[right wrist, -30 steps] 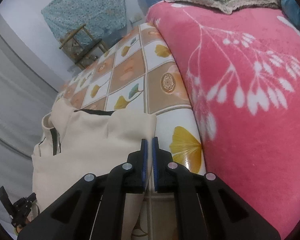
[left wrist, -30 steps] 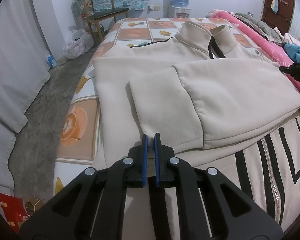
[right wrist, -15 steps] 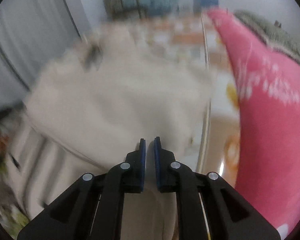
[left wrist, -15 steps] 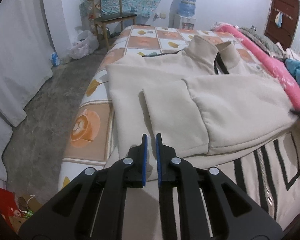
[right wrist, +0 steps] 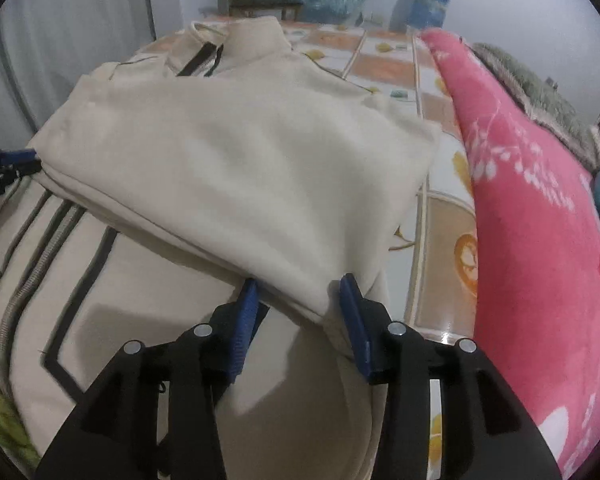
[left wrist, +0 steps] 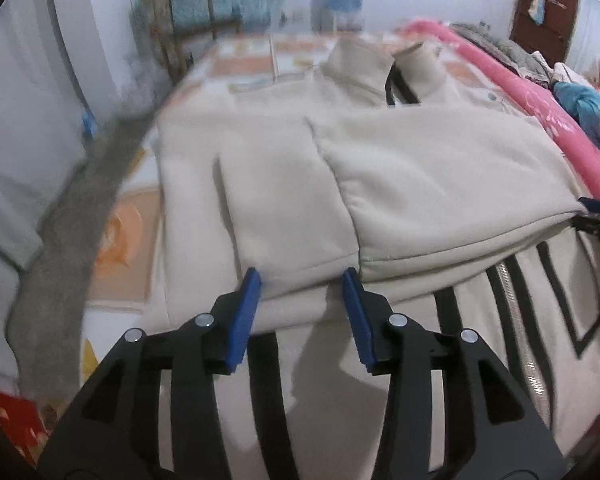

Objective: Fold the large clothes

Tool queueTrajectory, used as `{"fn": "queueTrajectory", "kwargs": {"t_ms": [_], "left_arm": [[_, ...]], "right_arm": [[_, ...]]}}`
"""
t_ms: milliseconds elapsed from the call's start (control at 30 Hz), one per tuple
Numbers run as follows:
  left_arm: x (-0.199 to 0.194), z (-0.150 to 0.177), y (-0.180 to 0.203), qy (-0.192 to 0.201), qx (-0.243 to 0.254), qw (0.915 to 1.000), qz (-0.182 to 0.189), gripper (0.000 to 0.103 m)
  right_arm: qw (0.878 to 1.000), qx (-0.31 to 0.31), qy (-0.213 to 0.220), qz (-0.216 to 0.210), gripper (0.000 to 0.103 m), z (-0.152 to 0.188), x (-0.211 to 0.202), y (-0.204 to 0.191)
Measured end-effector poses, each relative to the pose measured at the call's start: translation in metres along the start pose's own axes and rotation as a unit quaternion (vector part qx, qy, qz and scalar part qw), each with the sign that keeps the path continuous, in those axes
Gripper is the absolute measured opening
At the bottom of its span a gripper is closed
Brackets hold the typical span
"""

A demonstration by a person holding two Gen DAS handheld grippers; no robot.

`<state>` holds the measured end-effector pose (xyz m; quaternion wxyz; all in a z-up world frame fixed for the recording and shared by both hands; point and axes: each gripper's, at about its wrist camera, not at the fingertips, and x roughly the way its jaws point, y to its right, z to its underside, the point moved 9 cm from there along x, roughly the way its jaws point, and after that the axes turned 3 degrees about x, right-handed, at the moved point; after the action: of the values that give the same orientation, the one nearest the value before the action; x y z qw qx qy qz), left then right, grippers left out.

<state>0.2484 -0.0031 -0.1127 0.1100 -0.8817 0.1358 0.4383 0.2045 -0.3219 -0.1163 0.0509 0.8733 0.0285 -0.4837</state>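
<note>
Because the cream jacket [left wrist: 420, 184] lies across the bed [right wrist: 432, 216] with sleeves folded in, each opening, empty gripper, left [left wrist: 300, 312] and right [right wrist: 296, 312], is aimed at a lower sleeve edge.

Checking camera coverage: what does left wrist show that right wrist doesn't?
Left wrist only: the floor beside the bed, a red box on it, a brown door, and the second sleeve folded across the jacket.

Right wrist only: a wide stretch of the pink blanket and the bed sheet beside it.

Both: the cream jacket with its collar and black-striped zip front, the chair, the water bottle, and the two grippers, left and right, jaws opening at the sleeve edges.
</note>
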Motion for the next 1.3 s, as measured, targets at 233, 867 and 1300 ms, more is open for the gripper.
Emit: {"fn": "queueTrajectory", "kwargs": {"t_ms": [233,867,1300], "left_arm": [[-0.047,0.003,-0.017,0.024,-0.027,0.9992,-0.014,0.057],[-0.067,0.116,0.019,-0.031,-0.094,0.995,-0.011,0.087],[-0.068,0.125,0.024,-0.011,-0.081,0.9954,-0.05,0.096]], "right_arm": [[0.997,0.056,0.053,-0.013,0.052,0.009,-0.064,-0.017],[0.998,0.053,0.025,0.0,0.096,0.105,-0.062,-0.126],[0.993,0.115,0.01,0.014,0.097,0.111,-0.06,-0.121]]}}
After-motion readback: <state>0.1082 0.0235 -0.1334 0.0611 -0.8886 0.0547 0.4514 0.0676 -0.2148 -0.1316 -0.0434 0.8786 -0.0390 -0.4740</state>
